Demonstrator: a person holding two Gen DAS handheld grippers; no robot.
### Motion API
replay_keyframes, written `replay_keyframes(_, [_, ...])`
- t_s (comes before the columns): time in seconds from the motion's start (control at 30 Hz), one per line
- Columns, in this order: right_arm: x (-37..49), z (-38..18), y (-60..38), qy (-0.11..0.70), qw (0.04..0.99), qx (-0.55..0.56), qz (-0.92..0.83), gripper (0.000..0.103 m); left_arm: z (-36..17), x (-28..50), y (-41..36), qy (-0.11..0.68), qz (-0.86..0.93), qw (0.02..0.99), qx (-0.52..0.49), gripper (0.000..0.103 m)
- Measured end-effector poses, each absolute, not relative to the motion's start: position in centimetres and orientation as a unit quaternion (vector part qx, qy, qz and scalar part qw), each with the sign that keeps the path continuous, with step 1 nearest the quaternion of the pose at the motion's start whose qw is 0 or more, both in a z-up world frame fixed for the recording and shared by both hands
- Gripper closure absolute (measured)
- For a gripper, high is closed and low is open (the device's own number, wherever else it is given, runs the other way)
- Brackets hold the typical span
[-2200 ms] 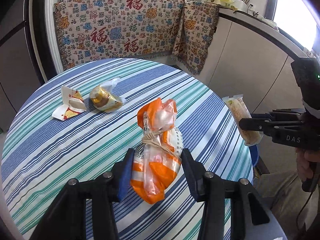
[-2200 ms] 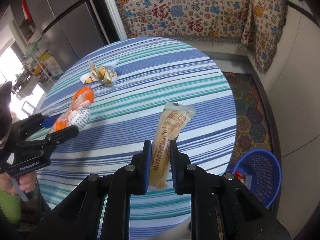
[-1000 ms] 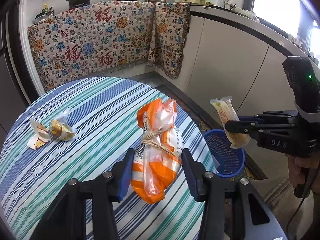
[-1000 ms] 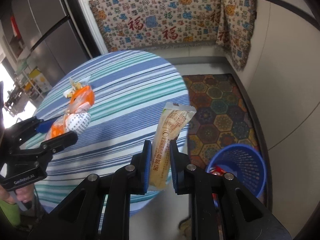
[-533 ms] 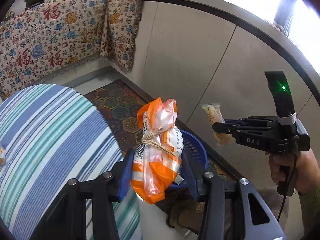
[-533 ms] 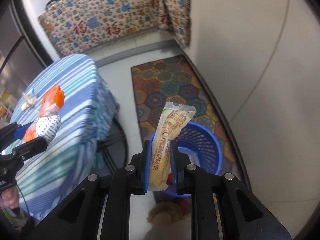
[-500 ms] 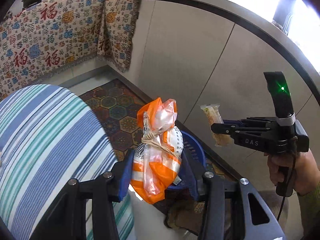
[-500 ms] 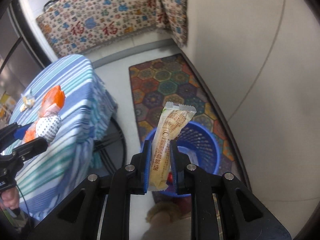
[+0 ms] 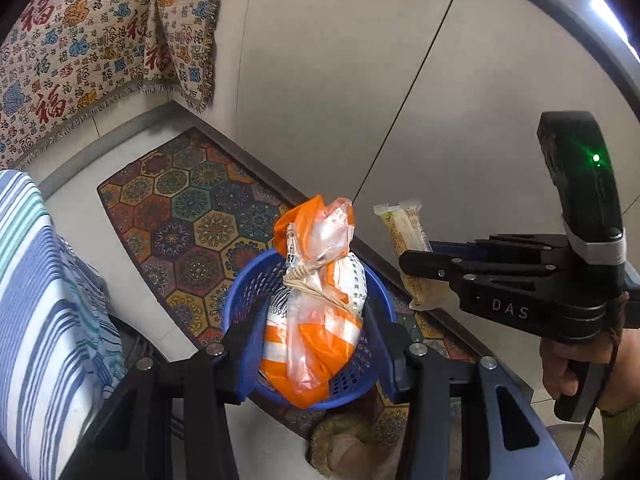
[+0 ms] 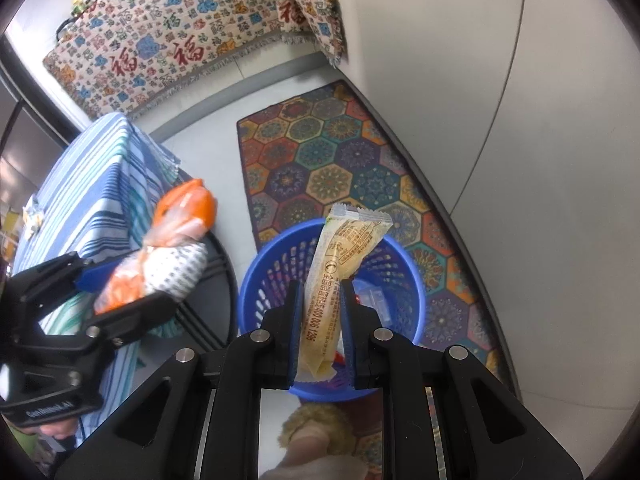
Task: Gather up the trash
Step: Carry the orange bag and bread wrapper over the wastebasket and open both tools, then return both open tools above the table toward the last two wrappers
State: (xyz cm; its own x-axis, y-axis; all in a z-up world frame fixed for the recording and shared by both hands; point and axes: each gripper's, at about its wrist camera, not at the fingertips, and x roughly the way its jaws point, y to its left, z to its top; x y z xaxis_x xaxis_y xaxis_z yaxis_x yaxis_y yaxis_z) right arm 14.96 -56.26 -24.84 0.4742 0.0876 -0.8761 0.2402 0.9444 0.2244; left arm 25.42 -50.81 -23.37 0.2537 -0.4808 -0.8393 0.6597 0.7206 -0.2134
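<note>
1. The left gripper (image 9: 316, 334) pinches the orange bag (image 9: 316, 300) directly above the blue basket (image 9: 244, 300); the right gripper (image 10: 320, 330) clamps the snack wrapper (image 10: 340, 276) over the same basket (image 10: 260, 280).
2. Best release one piece at a time, each centred inside the rim, so neither knocks the other out.
3. Only the right wrist view shows trash already lying in the basket, and scraps (image 10: 34, 220) left on the striped table (image 10: 100, 184).

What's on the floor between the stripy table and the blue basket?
Only bare grey floor and a dark ring-shaped table base, between the striped table and blue basket; the right wrist view shows it.
</note>
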Motion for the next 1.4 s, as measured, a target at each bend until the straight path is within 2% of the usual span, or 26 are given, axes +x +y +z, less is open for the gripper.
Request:
replay_keyframes(0.13, [15.3,-26.0,-56.7,0.507,0.843,0.17,-0.053,0.08,-24.7,25.6,-51.8,0.495,-0.366,0.782,0.097,0.052])
replay_keyframes(0.17, [15.2,-26.3,-57.0,0.504,0.844,0.176,-0.055,0.067,-25.2,26.0,-52.1,0.498,-0.367,0.78,0.096,0.05])
replay_keyframes(0.23, [14.9,-26.6,-57.4,0.495,0.846,0.188,-0.059,0.05,-25.9,26.6,-52.4,0.509,-0.36,0.777,0.094,0.042])
replay_keyframes(0.43, [13.6,-25.5,-58.3,0.472,0.856,0.197,-0.079,0.048,-25.1,27.5,-51.2,0.506,-0.34,0.789,0.079,0.042])
replay_keyframes(0.5, [13.3,-24.0,-57.8,0.459,0.865,0.183,-0.086,0.042,-23.7,27.1,-50.1,0.496,-0.337,0.797,0.074,0.042])
replay_keyframes(0.57, [13.1,-22.0,-57.0,0.448,0.874,0.165,-0.093,0.028,-21.8,26.5,-48.4,0.486,-0.333,0.805,0.071,0.04])
replay_keyframes(0.8, [13.6,-14.2,-50.3,0.395,0.909,0.118,-0.067,0.012,-14.1,23.7,-39.2,0.454,-0.294,0.837,0.083,0.036])
replay_keyframes(0.87, [13.9,-12.4,-47.3,0.38,0.918,0.106,-0.046,0.005,-12.1,22.8,-35.6,0.442,-0.271,0.851,0.086,0.03])
replay_keyframes(0.93, [14.4,-11.3,-44.1,0.367,0.925,0.096,-0.023,0.005,-10.8,21.9,-31.8,0.431,-0.245,0.865,0.084,0.026])
replay_keyframes(1.03, [15.7,-11.2,-38.7,0.363,0.928,0.081,0.017,0.004,-10.7,21.2,-25.4,0.427,-0.197,0.879,0.079,0.025])
replay_keyframes(1.27, [19.5,-16.7,-24.9,0.415,0.903,0.037,0.11,0.004,-15.6,22.3,-11.8,0.452,-0.048,0.887,0.078,0.025])
replay_keyframes(1.4, [20.9,-19.6,-18.5,0.435,0.888,0.008,0.15,0.004,-17.8,23.1,-5.3,0.456,0.005,0.889,0.042,0.025])
